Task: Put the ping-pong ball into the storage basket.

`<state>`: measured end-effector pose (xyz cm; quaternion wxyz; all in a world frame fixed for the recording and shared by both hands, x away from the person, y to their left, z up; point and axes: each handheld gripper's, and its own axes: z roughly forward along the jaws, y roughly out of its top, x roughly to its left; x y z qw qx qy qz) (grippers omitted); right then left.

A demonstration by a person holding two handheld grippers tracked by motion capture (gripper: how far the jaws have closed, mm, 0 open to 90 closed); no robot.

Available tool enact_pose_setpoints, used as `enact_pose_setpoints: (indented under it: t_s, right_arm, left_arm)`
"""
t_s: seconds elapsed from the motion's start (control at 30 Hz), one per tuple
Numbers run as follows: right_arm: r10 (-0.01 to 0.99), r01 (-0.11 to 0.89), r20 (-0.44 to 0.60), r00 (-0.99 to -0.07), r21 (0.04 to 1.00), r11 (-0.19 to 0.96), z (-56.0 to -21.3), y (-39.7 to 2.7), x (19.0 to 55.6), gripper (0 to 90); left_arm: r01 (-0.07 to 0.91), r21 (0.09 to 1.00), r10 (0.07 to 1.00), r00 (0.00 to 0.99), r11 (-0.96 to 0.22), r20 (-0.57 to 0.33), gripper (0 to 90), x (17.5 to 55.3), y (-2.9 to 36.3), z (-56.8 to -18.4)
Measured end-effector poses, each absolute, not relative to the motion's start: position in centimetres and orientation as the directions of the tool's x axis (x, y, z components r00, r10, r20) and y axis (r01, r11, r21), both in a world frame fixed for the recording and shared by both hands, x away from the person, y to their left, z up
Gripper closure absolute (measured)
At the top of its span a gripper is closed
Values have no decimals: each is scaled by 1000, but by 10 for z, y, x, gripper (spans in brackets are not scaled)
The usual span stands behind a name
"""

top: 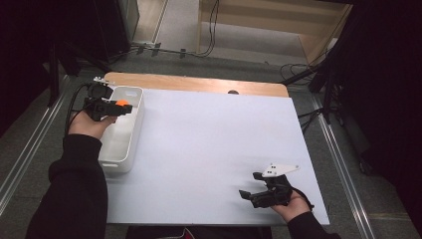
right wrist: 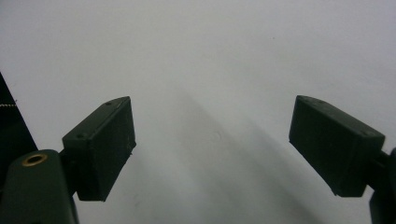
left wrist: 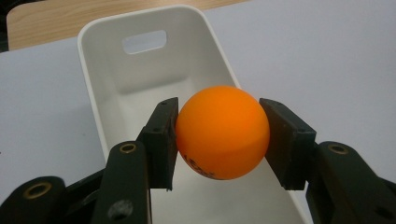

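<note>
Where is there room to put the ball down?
Inside the bin, below the ball in the left tongs, the floor looks bare. The white sheet between bin and right tongs is free. Nowhere is crowded.

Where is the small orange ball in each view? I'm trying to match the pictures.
High view: the small orange ball sits upper left, in the left gripper above the white plastic bin.
Left gripper view: centre, ball clamped between the jaws.
Right gripper view: not in it.
Shared landmark: the bin.

ball [left wrist: 222, 132]: orange | bin [left wrist: 116, 70]: white | table [top: 209, 144]: pale grey-white | claws: black
</note>
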<state>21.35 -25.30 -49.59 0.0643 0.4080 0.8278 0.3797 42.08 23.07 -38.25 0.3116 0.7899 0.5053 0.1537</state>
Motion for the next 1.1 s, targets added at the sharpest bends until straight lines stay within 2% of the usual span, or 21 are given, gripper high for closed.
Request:
enact_pose_setpoints:
  t_s: [0.87,1.0,1.1]
  right_arm:
    - [726,628,206,-656,682,374,-496,-253,214,132]
    - [725,627,205,-658,682,376,-496,-253,214,132]
    - [728,630,208,-653,682,371,-496,-253,214,131]
  left_arm:
    - [705,646,896,438,-292,-73,501,427,235,-398]
    - [700,665,894,435,-261,-106,353,426,235,-392]
    - [688,678,885,450,-257,-121,340,424,235,-387]
